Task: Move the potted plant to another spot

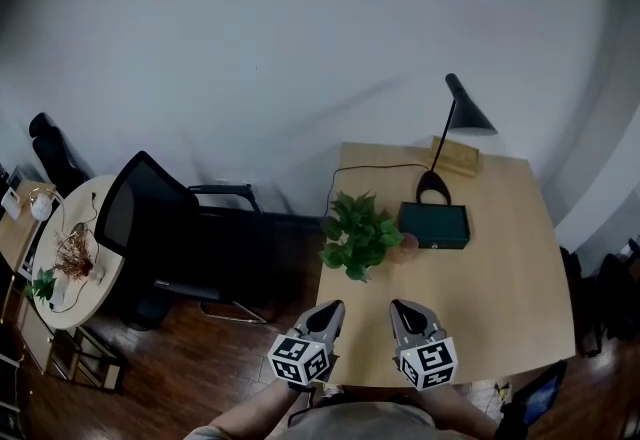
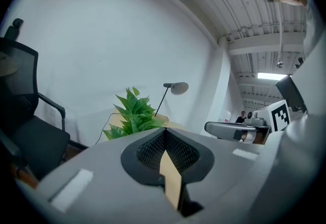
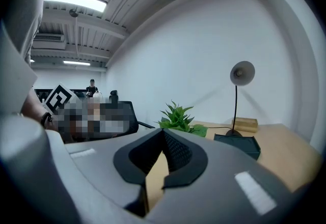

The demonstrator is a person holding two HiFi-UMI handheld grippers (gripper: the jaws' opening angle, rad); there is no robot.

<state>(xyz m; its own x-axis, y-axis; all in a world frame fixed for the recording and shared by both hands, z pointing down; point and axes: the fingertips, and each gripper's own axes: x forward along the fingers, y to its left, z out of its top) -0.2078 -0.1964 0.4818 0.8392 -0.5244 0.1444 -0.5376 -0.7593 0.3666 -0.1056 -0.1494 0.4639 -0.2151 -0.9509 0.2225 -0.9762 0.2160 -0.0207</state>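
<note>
White wall (image 1: 300, 48) fills the far side. Light wooden desk (image 1: 500, 288) at right of scene. A black office chair (image 1: 150, 218) stands left of it, and a round side table (image 1: 75, 203) is further left.

Potted plant (image 1: 358, 233): on the desk near its left edge, upright, leaves overhanging that edge. It stands just left of a dark green box (image 1: 434, 225).

Black desk lamp (image 1: 470, 116): base at the box's far side. A small wooden block (image 1: 455, 158) lies beyond it, at the desk's far edge.

Left gripper (image 1: 328, 312): over the desk's near-left edge, jaws closed tip to tip, nothing between. Right gripper (image 1: 405, 310): just beside it to the right, jaws likewise closed and empty. Both point toward the plant and are clear of it.
</note>
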